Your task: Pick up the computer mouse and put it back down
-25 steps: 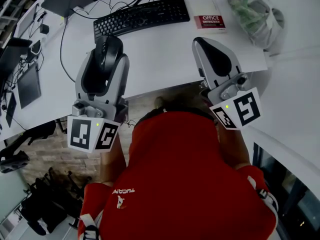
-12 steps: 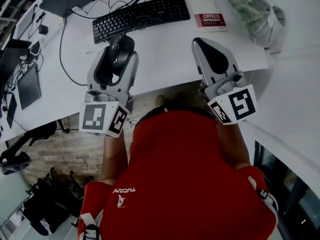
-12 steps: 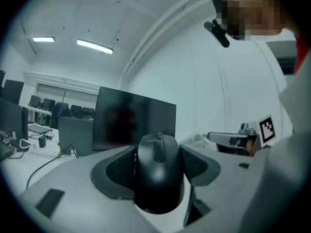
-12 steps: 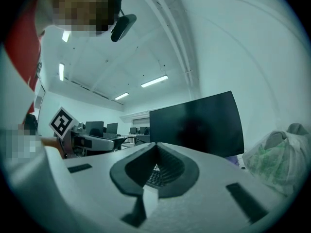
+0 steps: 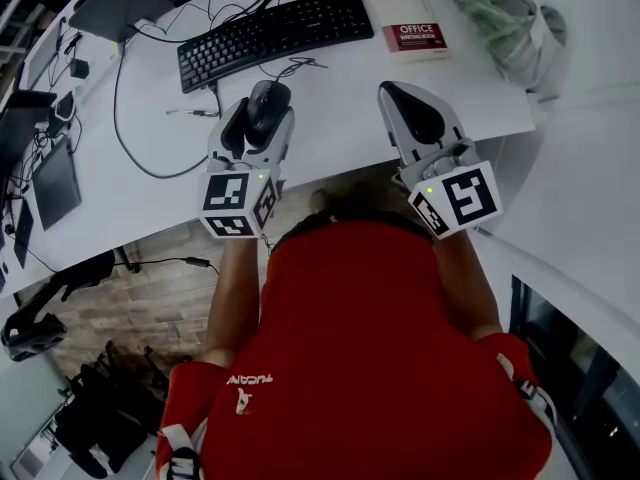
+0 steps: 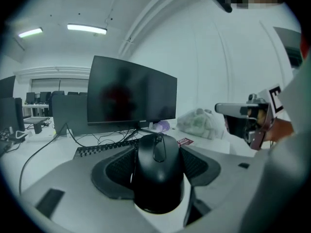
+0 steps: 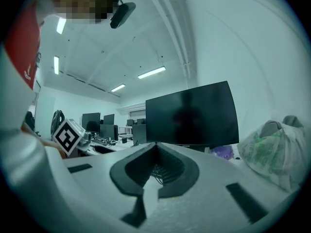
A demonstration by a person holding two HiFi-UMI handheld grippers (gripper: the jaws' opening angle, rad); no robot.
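Observation:
My left gripper (image 5: 265, 118) is shut on a black computer mouse (image 5: 270, 96), over the white desk (image 5: 345, 133) just in front of the keyboard. In the left gripper view the mouse (image 6: 156, 178) fills the gap between the two dark pads of the left gripper (image 6: 158, 154), with its wheel facing up. I cannot tell whether it touches the desk. My right gripper (image 5: 398, 90) hovers over the desk's front edge to the right, shut with nothing in it. In the right gripper view the right gripper (image 7: 155, 145) has its pads meeting, and only desk and cables show beyond.
A black keyboard (image 5: 270, 33) lies behind the mouse, with cables (image 5: 290, 65) trailing off it. A red and white book (image 5: 415, 36) and a plastic bag (image 5: 505, 28) sit at the back right. A dark monitor (image 6: 129, 93) stands behind. A tablet (image 5: 55, 173) lies far left.
My left gripper has carried the mouse to the right and a little further from me, towards the desk's middle. The right gripper has barely moved.

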